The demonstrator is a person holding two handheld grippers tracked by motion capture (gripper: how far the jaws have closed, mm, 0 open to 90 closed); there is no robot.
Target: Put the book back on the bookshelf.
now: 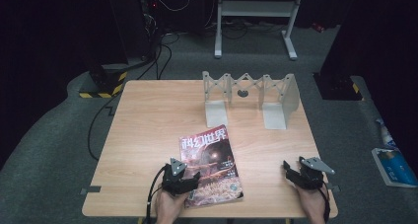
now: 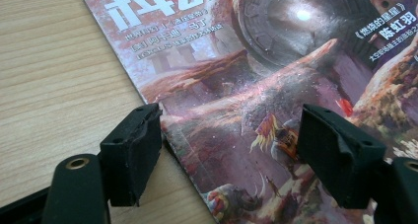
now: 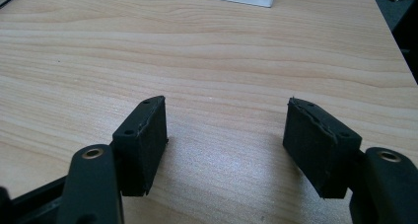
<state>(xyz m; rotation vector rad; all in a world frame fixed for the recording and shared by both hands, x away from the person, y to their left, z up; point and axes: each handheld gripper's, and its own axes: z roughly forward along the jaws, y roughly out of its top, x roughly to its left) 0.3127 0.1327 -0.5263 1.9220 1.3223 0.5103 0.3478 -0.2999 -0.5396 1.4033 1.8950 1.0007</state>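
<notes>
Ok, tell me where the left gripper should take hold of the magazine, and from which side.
Probably the magazine's long left edge near its bottom corner, coming in low from the left. It lies flat on the table, so only an edge offers a bite. The left gripper already hangs there, jaws open astride that edge.

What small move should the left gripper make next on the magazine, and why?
Probably lower the left gripper and close on the magazine at its left edge. Its jaws stand open astride that edge, one over bare table, one over the cover, with nothing gripped. The right gripper rests open over bare wood.
</notes>
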